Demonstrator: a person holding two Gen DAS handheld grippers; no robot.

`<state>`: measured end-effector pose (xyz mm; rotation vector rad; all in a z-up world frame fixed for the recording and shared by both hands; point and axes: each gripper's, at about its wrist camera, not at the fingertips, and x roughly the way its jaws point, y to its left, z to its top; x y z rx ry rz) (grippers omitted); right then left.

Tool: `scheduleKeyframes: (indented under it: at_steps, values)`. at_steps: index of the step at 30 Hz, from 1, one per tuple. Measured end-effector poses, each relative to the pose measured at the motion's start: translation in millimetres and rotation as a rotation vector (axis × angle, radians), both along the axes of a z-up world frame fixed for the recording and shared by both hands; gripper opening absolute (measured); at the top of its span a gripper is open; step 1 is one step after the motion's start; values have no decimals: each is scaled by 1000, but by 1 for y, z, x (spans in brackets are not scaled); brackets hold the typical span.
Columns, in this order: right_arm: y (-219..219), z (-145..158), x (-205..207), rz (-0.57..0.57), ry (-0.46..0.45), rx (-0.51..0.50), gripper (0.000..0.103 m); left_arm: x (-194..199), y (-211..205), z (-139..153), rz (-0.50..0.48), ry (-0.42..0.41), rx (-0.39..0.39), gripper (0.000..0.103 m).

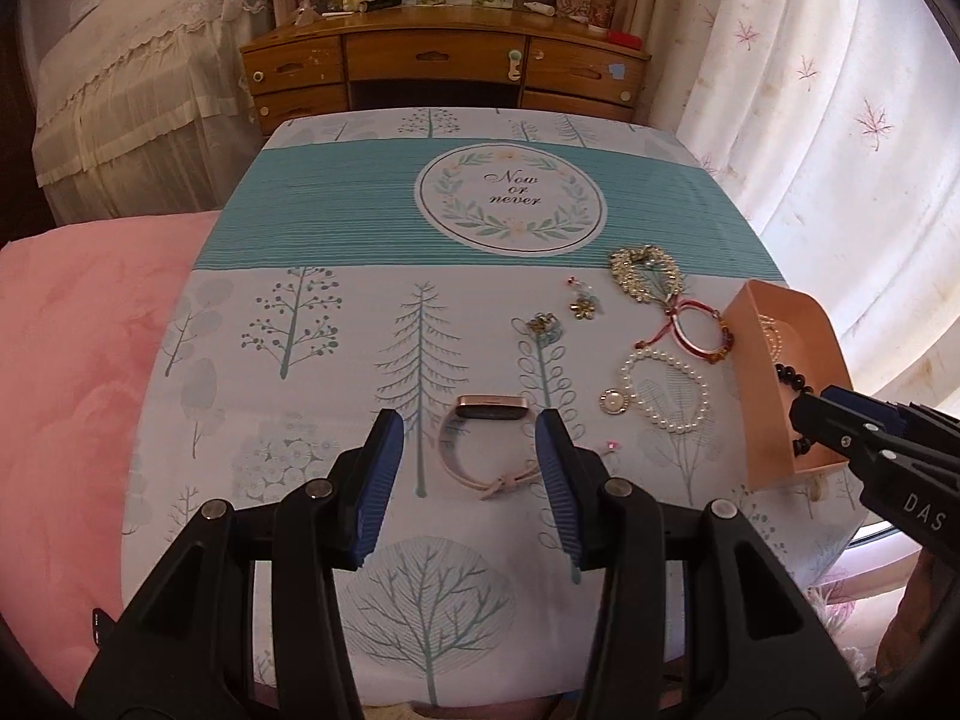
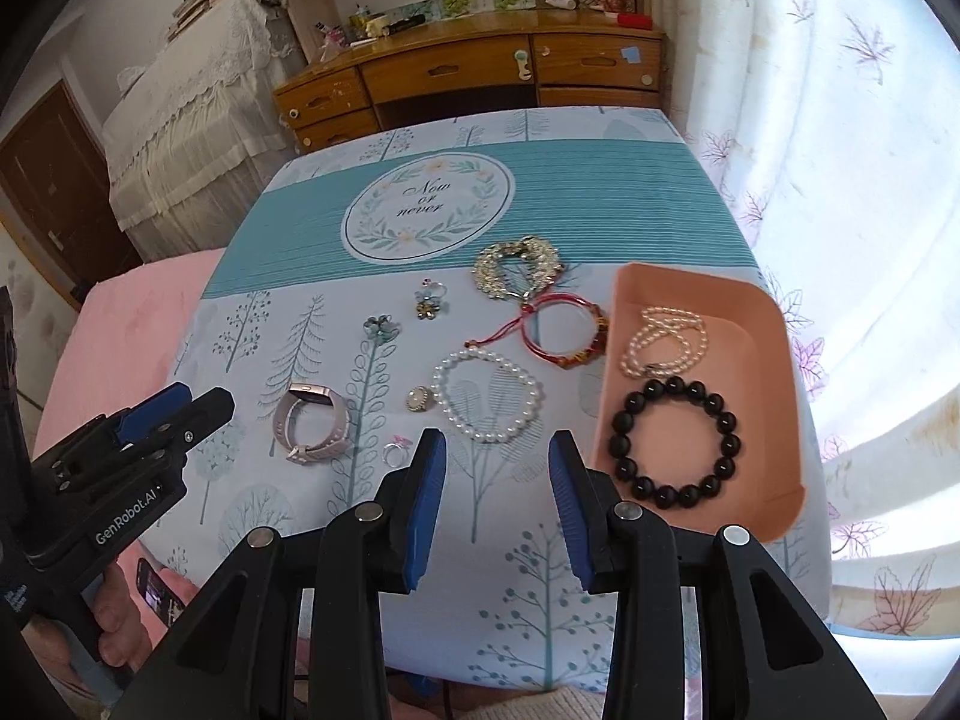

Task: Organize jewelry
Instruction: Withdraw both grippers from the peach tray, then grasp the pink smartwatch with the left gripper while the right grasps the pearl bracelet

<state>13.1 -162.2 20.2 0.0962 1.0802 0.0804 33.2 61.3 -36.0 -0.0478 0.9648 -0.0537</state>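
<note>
A peach tray (image 2: pixel 774 312) at the table's right holds a black bead bracelet (image 2: pixel 675 444) and a small pearl strand (image 2: pixel 666 342). Left of it on the cloth lie a white pearl bracelet (image 2: pixel 486 396), a red cord bracelet (image 2: pixel 564 330), a gold piece (image 2: pixel 519 267), a pearl ring (image 2: pixel 417 399) and a pink watch (image 1: pixel 489 408). My left gripper (image 1: pixel 468 420) hovers open above the watch, nothing between its fingers. My right gripper (image 2: pixel 498 438) stands open over the near edge of the pearl bracelet, just left of the tray, holding nothing.
Two small flower charms (image 2: pixel 429 300) and a tiny pink ring (image 2: pixel 396 450) also lie on the tree-print tablecloth (image 2: pixel 420 570). A wooden desk (image 1: pixel 438 60) stands beyond the table, pink bedding (image 1: pixel 78 360) at the left, a curtain (image 1: pixel 840 120) at the right.
</note>
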Motion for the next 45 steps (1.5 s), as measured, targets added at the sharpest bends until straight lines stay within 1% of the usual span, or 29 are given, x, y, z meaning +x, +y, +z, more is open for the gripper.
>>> scheduleKeyframes:
  at_steps: [4,7,12,16,19,22,26,27,30,34,36,38,45]
  values:
    - [18,-7,16,18,24,-1,36,5,13,-14,8,15,15,43]
    - [30,-12,27,37,36,-26,36,6,20,-26,3,28,21,43]
    - [34,-25,41,37,61,-34,36,4,27,-41,-23,51,17,43]
    - [31,-34,47,30,83,-30,36,1,30,-45,-79,56,-35,43]
    - [30,-40,51,27,97,-29,36,-1,35,-42,-148,21,-91,43]
    - [28,-44,53,15,108,-22,36,-7,37,-39,-221,-21,-61,43]
    - [23,-46,53,7,102,-5,36,-14,28,-47,-340,-10,30,43]
    - [22,-47,52,5,102,-1,36,-16,26,-50,-357,-6,42,43]
    - [17,-51,51,-5,110,22,36,-14,20,-56,-393,21,47,43]
    - [10,-57,55,-20,125,53,36,-6,7,-56,-439,11,78,43]
    - [8,-59,57,-20,130,63,36,1,1,-55,-458,11,68,43]
    - [7,-60,58,-16,129,69,36,10,-4,-56,-481,28,51,43]
    - [1,-58,60,-22,116,81,36,26,-25,-69,-564,89,58,43]
